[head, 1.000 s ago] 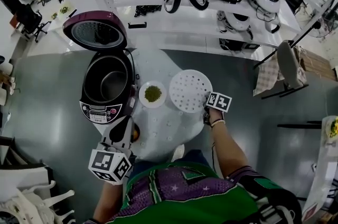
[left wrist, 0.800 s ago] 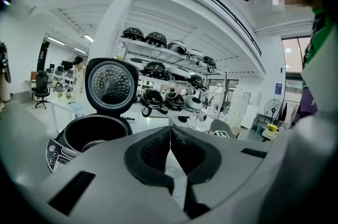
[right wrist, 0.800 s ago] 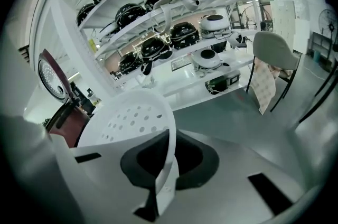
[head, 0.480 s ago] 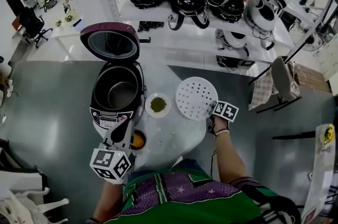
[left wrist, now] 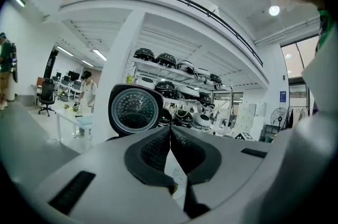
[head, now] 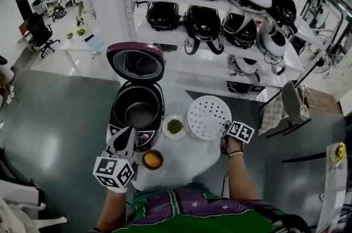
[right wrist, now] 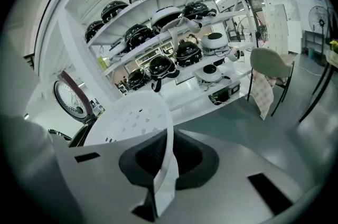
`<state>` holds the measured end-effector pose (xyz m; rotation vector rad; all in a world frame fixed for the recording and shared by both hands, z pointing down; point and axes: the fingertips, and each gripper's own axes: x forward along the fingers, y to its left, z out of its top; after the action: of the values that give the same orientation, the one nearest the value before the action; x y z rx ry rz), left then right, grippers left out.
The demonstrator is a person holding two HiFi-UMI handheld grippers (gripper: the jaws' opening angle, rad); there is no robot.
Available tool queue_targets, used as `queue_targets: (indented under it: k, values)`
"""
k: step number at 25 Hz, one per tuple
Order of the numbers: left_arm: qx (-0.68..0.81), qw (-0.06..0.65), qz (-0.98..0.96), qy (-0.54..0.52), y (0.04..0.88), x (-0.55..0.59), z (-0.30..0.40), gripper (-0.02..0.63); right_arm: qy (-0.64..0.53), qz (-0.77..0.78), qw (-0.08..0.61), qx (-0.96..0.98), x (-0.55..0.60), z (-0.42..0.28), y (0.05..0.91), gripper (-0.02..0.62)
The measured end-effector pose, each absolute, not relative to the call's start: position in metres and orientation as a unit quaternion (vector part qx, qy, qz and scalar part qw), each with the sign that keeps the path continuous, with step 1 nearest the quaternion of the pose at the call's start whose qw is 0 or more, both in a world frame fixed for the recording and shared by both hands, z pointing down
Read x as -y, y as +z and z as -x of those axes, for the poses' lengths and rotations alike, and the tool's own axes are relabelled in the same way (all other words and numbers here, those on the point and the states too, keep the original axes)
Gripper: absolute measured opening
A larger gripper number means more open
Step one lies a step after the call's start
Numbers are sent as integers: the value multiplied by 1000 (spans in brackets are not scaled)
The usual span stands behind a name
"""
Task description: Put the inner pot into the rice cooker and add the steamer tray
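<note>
Left claw: jaws pressed together, nothing held; it is stationed at the front edge of the rice cooker. Right claw: clamped on the thin rim of the steamer tray; its jaws have just been opening slightly, with the rim between them and the pads on it. The tray, a white perforated disc, is carried by that one edge to the right of the cooker and is judged clear of the bench. Bench contents: an orange bowl nearest, then a small dish of green matter, set between tray and cooker. Cooker: inner pot already seated, lid raised upright behind; the tray is not yet added. Beyond: shelves stocked with further cookers. Hazards noted: the tray may be rotated or dropped, since a broad disc is hung from a single narrow pinch and the clamp is judged to be slackening. The green dish may be clipped or swept if the tray is carried across too low. The tray may be lodged askew if one side is caught on the pot's rim. The raised lid may be struck if the far edge is overshot. The crossing may be fouled by the left claw if it is not drawn aside.
</note>
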<state>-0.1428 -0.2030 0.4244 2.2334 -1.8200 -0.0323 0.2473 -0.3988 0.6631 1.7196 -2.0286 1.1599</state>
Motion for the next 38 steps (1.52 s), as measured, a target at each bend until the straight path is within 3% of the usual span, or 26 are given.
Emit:
queue_targets:
  k: [22,38]
  values:
    - [609,118,-784,-18,427,157,262,23,364,-552,102,743,358,-58,596,21]
    - [632,136,-763,-27,437,155,331,23,373,-508,148,762,395,55,593,25]
